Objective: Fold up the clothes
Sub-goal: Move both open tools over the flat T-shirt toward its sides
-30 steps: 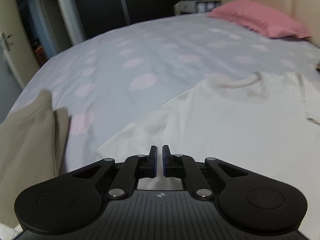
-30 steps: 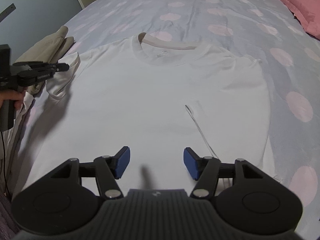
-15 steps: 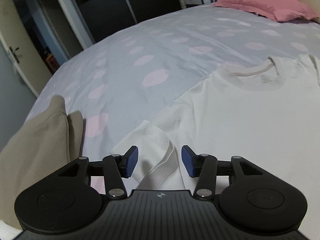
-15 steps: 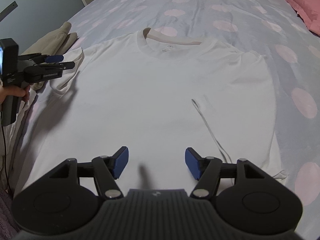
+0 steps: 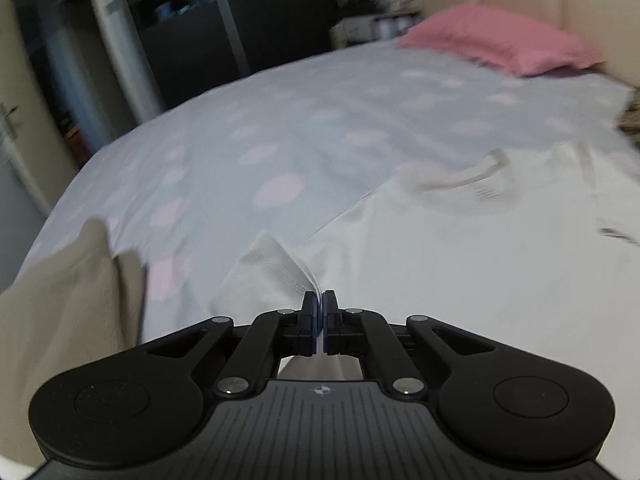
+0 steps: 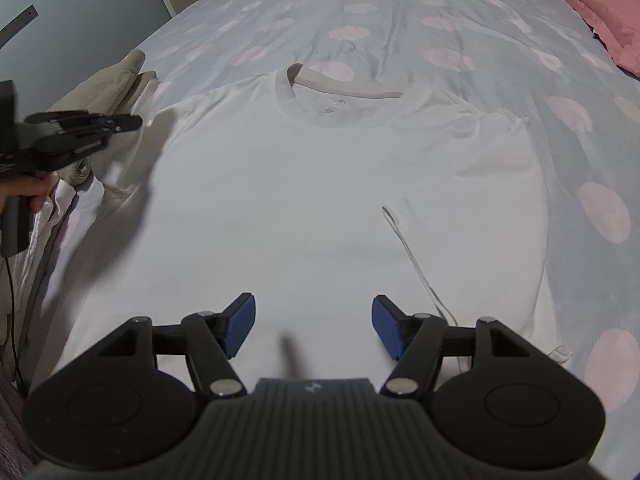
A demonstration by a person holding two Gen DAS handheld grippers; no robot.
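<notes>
A white T-shirt [image 6: 320, 184] lies flat and face up on the bed, collar [image 6: 340, 88] toward the far side. In the left wrist view the same T-shirt [image 5: 480, 264] fills the right half. My left gripper [image 5: 319, 304] is shut on the hem of the shirt's sleeve [image 5: 272, 268], and a thin fold of white cloth stands between its pads. From the right wrist view the left gripper [image 6: 132, 122] shows at the shirt's left edge, held by a hand [image 6: 24, 190]. My right gripper [image 6: 312, 328] hovers open over the shirt's lower middle, nothing between its fingers.
The bed sheet [image 6: 440, 20] is pale grey-blue with pink dots. A beige garment [image 5: 60, 304] lies bunched at the left bed edge, seen again as a beige garment [image 6: 104, 88]. A pink pillow [image 5: 500, 40] rests at the head. Dark wardrobe and door stand beyond the bed.
My left gripper opened around the sleeve half a second ago and has now shut on its hem, lifting it slightly. The right gripper stayed open and barely moved.
</notes>
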